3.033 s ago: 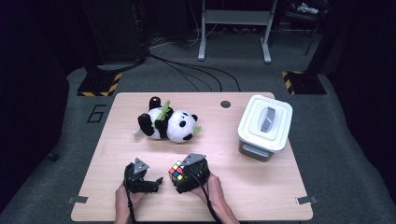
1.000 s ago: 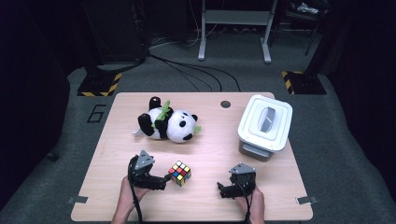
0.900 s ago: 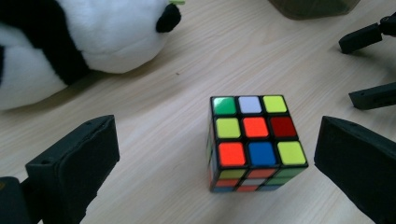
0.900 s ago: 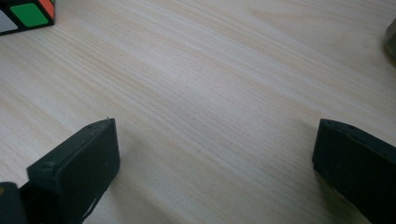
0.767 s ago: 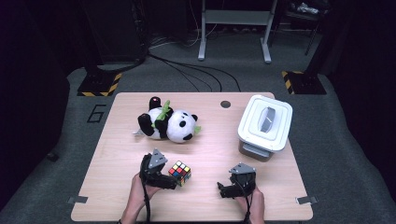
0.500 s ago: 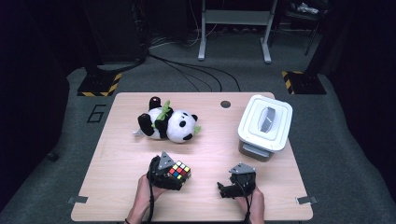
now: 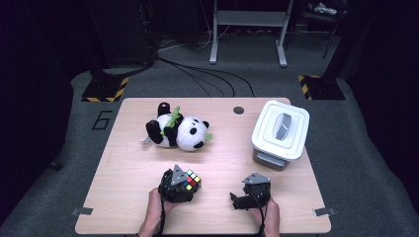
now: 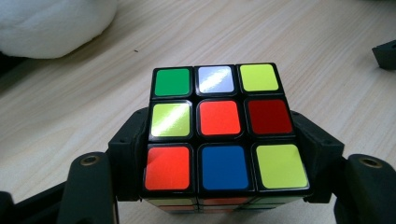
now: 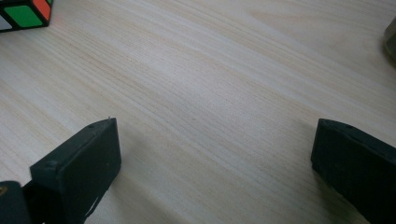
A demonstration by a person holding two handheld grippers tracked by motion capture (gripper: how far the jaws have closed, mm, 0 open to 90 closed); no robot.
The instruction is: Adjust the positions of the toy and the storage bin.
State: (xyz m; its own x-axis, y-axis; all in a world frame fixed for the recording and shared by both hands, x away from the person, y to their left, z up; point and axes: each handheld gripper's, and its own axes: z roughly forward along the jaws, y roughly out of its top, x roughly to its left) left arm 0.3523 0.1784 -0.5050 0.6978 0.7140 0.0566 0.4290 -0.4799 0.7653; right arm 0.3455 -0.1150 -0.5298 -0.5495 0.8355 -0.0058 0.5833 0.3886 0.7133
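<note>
A Rubik's cube sits near the front of the wooden table, left of centre. My left gripper reaches around it from the person's side. In the left gripper view the two black jaws lie against the left and right faces of the cube; they have just been closing, with the cube between them. My right gripper rests to the right of the cube, apart from it. Its jaws stand wide open over bare wood, and a corner of the cube shows at the top left.
A plush panda lies on its side behind the cube, towards the middle of the table. A white lidded container stands at the right. The floor around the table is dark, with cables and striped mats.
My left gripper moved right, up to the cube, and its jaws closed in on the cube's sides. Three seconds ago the right gripper was at the cube; it now rests apart.
</note>
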